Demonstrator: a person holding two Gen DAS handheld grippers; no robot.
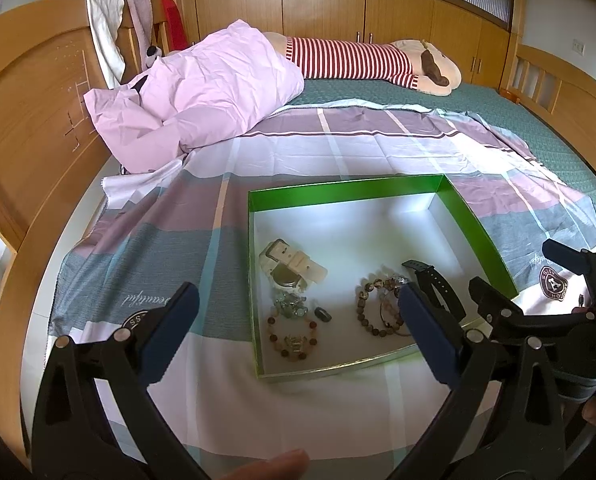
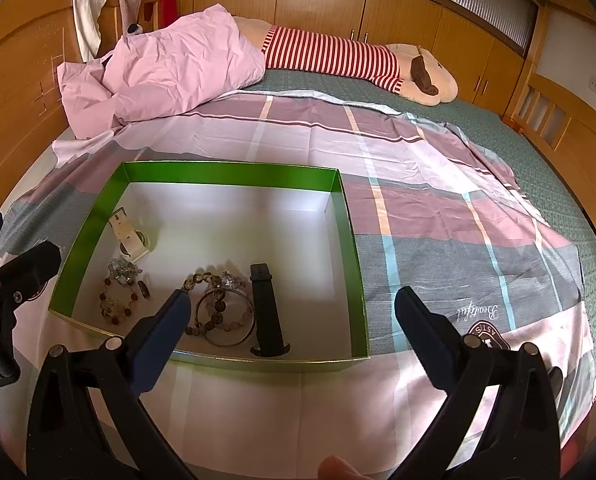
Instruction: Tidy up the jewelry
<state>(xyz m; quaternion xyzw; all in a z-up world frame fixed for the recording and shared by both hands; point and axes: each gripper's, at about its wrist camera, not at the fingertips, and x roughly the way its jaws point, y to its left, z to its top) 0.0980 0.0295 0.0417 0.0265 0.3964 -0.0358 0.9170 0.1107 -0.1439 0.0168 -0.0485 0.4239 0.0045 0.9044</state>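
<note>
Left wrist view — both grippers [image 1: 298, 312] [image 2: 293, 306] gape empty over the green box [image 1: 350, 190], seemingly untouched.

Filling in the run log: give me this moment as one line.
left gripper: open, empty | right gripper: open, empty | green box: holds bracelets, white watch, black strap | bed sheet: underneath

One green box [image 2: 348, 236] on the bed; inside it two watches: one cream watch [image 1: 293, 266] by the box's left wall, one black watch [image 2: 267, 316] nearer its middle; three beaded bracelets: one [image 1: 293, 338] at the box's near-left corner, two overlapping [image 2: 213, 304] left of the black watch; one thin metal bangle [image 2: 225, 320] around those two; one small dark ring [image 1: 322, 314]; one silvery cluster [image 1: 291, 306], pieces too tangled to count; beyond the box one pink pillow [image 1: 217, 84], one striped plush toy [image 1: 362, 60].
</note>
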